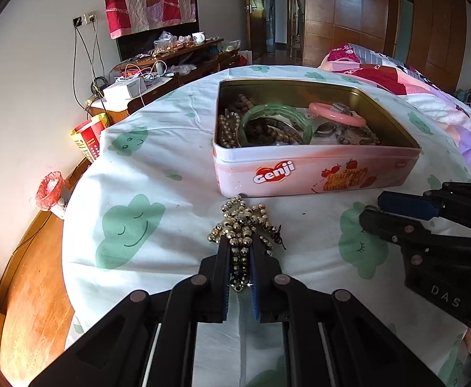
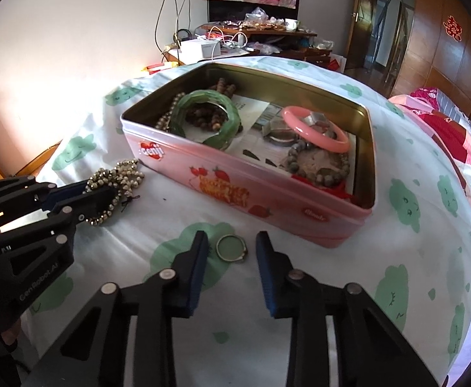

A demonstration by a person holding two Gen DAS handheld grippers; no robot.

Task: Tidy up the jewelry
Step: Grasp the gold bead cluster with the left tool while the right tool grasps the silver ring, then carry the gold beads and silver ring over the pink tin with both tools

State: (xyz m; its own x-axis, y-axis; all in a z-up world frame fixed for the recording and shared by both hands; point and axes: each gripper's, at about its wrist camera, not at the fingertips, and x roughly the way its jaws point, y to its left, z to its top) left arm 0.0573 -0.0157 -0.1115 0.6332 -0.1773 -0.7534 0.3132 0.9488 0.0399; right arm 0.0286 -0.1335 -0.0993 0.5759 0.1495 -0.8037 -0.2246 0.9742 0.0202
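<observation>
A pink Genji tin (image 1: 316,174) stands open on the bed and holds a green bangle (image 1: 274,122), a pink bangle (image 1: 337,114) and several bead bracelets. My left gripper (image 1: 240,242) is shut on a gold bead necklace (image 1: 241,219) that lies bunched on the sheet just in front of the tin; it also shows in the right wrist view (image 2: 116,180). My right gripper (image 2: 232,242) is open, its fingers on either side of a small metal ring (image 2: 231,248) lying on the sheet before the tin (image 2: 267,200).
The bed has a white sheet with green cloud prints (image 1: 132,225). A patterned quilt (image 1: 428,96) lies at the right. The wood floor (image 1: 32,290) drops off to the left. A cluttered TV stand (image 1: 171,61) sits by the far wall.
</observation>
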